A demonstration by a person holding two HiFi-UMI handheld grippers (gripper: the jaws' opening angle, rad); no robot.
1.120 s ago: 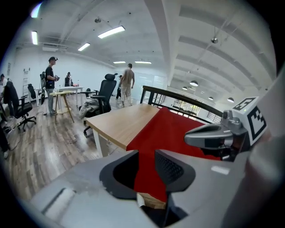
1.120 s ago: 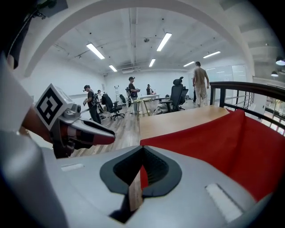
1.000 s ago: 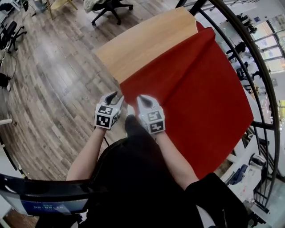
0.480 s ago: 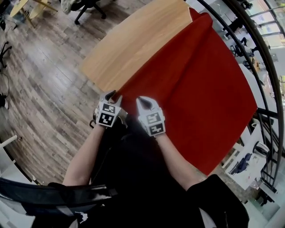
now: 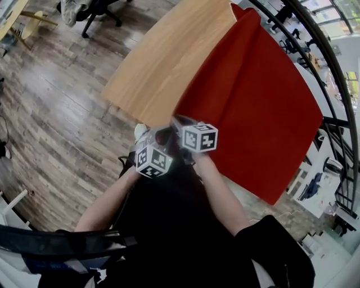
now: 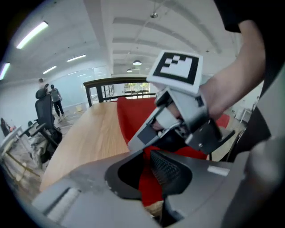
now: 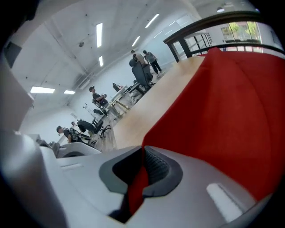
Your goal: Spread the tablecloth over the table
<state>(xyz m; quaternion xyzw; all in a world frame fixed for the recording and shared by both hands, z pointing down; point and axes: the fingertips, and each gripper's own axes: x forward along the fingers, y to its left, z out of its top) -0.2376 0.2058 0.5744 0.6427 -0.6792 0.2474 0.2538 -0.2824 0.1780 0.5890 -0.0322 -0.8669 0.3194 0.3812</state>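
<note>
A red tablecloth (image 5: 259, 95) covers the right part of the wooden table (image 5: 163, 62); the table's left part is bare. At the cloth's near corner my two grippers meet. The left gripper (image 5: 151, 135) is closing, and a fold of the tablecloth (image 6: 149, 187) sits between its dark pads (image 6: 167, 167), pressed by them. The right gripper (image 5: 175, 121) is opening; the tablecloth edge (image 7: 138, 182) still runs between its jaws, against the ribbed pad (image 7: 156, 169). In the left gripper view the right gripper (image 6: 142, 140) is just ahead, over the cloth.
A black railing (image 5: 332, 107) curves along the table's right side. An office chair (image 5: 93, 8) stands on the wood floor (image 5: 50, 107) beyond the table's left end. Desks, chairs and several people (image 7: 142, 62) are far off.
Both grippers have rolled over and come together at the cloth's near corner; the left one moved right to the cloth. The near cloth corner has shifted right, baring more wood.
</note>
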